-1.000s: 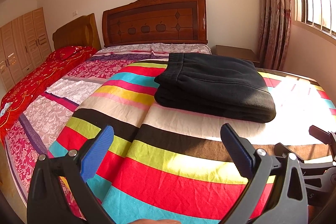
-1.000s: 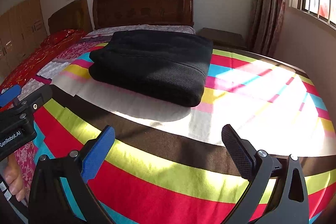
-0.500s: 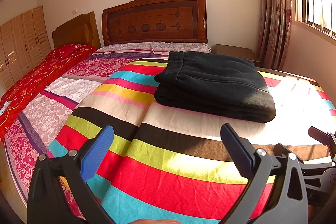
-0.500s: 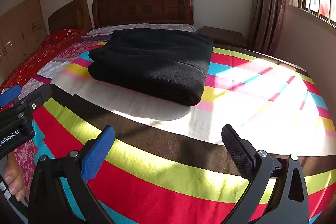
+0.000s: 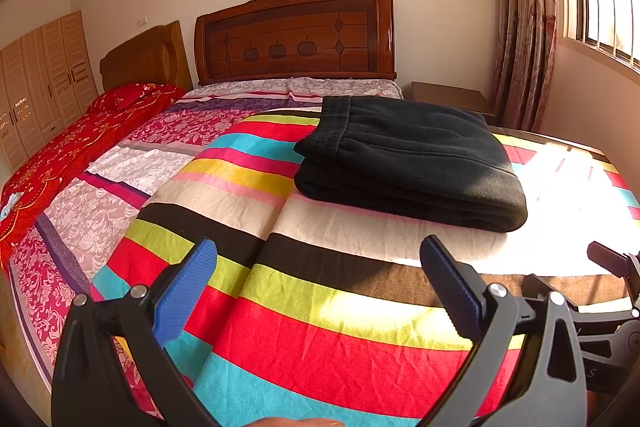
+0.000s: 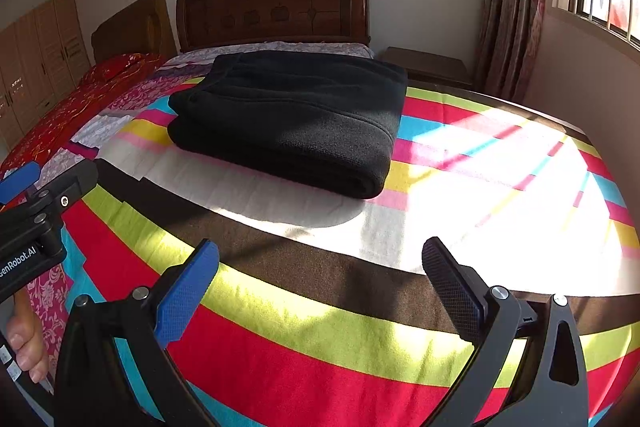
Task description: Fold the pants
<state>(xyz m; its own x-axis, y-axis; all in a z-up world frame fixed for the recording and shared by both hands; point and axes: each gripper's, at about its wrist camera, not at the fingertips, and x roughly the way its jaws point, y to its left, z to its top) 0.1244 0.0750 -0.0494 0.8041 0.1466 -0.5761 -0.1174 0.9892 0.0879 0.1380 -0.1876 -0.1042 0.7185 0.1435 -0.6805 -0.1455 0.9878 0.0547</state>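
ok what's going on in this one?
A person holds a gripper in each hand over a bed with a striped blanket. The black pants lie folded into a compact stack on it. The left gripper and right gripper are both open, empty, and short of the pants. Folding looks done.

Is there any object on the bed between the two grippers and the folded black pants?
Nothing visible stands in the way. Between the left gripper, the right gripper and the black pants lies only the bare striped blanket. Both grippers are open, empty, and apart from the pants.
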